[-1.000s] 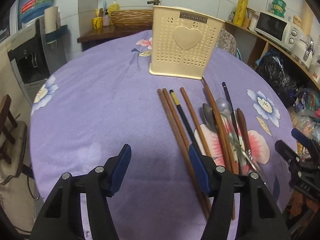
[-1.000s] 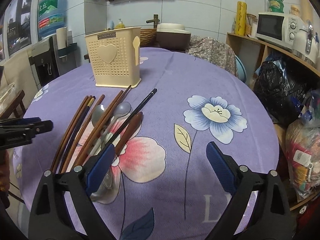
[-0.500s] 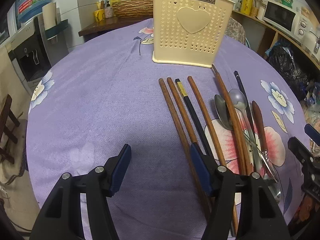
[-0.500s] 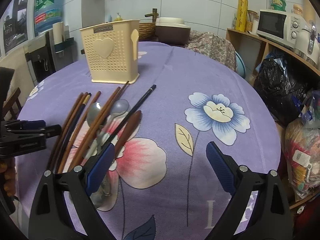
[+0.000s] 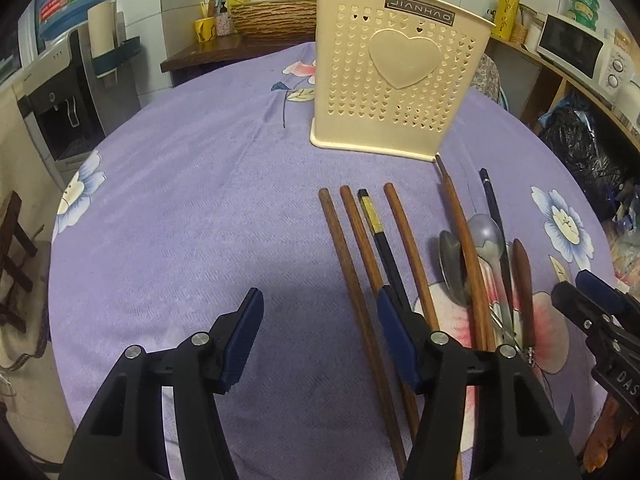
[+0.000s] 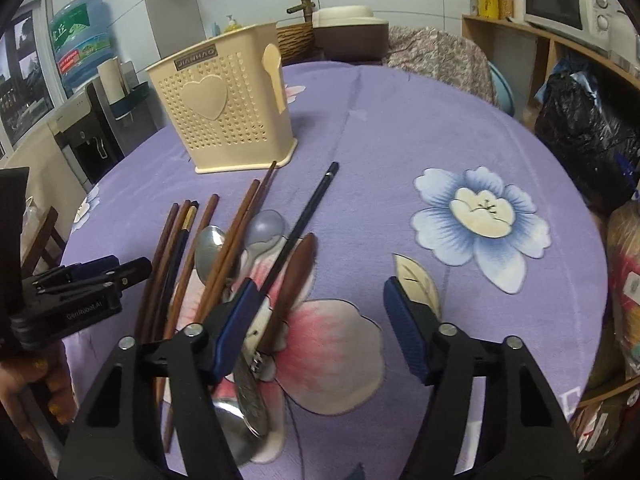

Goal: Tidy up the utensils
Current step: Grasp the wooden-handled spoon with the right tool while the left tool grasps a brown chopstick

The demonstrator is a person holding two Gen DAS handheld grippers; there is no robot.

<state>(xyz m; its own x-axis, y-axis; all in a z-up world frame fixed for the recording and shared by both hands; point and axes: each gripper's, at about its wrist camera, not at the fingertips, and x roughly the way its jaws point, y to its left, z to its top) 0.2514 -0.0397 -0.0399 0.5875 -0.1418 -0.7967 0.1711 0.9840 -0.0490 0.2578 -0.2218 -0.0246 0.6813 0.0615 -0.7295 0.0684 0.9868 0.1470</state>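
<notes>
1. A cream perforated utensil holder (image 5: pixel 396 80) is standing upright on a round table under a purple flowered cloth (image 5: pixel 192 200), on the far side of the utensils.
2. The utensils are lying loose on the cloth in front of the holder, handles fanning toward the cameras: four brown chopsticks (image 5: pixel 352 264) and one black chopstick with a gold band (image 5: pixel 374 220) on the left, then two more brown chopsticks (image 6: pixel 236 236) crossing over a steel spoon (image 6: pixel 208 248).
3. A grey spoon (image 6: pixel 266 228), a thin dark stick (image 6: pixel 308 204) and a brown-handled utensil (image 6: pixel 298 276) are lying just to the right of the steel spoon. What the brown handle belongs to cannot be told.
4. The left gripper (image 5: pixel 320 336) is hovering with its jaws spread; its right pad (image 5: pixel 394 332) is sitting above the leftmost chopsticks, and nothing is being pinched.
5. The right gripper (image 6: pixel 320 320) is hanging over the pink flower print with its jaws parted. They have just been closing, yet the pads are pressing on nothing; the left pad (image 6: pixel 236 324) is sitting over the dark stick and the brown handle.
6. A hand (image 6: pixel 28 392) is showing at the lower left of the right wrist view, under the left gripper.
</notes>
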